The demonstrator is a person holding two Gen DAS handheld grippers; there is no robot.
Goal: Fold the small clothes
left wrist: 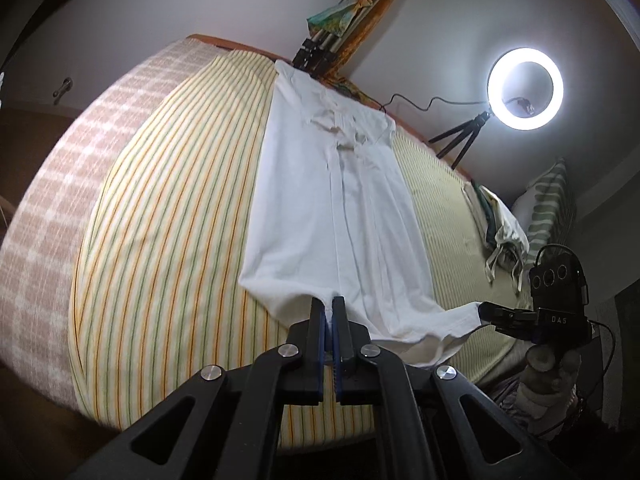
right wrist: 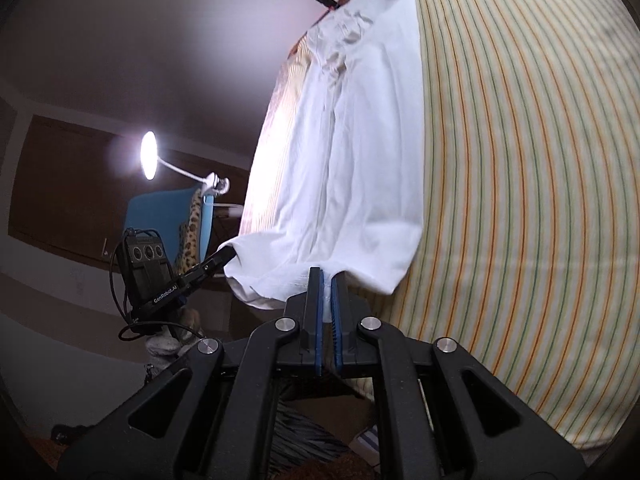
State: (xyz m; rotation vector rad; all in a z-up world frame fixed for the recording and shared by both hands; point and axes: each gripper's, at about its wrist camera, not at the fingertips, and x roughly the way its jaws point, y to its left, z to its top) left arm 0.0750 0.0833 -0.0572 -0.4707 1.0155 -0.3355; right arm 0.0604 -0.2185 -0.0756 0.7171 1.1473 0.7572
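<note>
A white shirt [left wrist: 340,200] lies lengthwise on the striped bed sheet [left wrist: 172,200], sides folded inward, collar at the far end. My left gripper [left wrist: 331,300] is shut on the shirt's near hem, which is lifted off the bed. At the right of the left wrist view the right gripper [left wrist: 482,312] pinches the other hem corner. In the right wrist view the right gripper [right wrist: 326,276] is shut on the white shirt [right wrist: 360,140], and the left gripper [right wrist: 230,254] grips the hem's left corner, a hand below it.
A lit ring light [left wrist: 525,90] on a small tripod stands at the bed's far side. A pile of clothes [left wrist: 500,232] and a striped pillow [left wrist: 548,204] lie at the right. A blue chair [right wrist: 168,216] and a lamp [right wrist: 149,155] stand beyond the bed.
</note>
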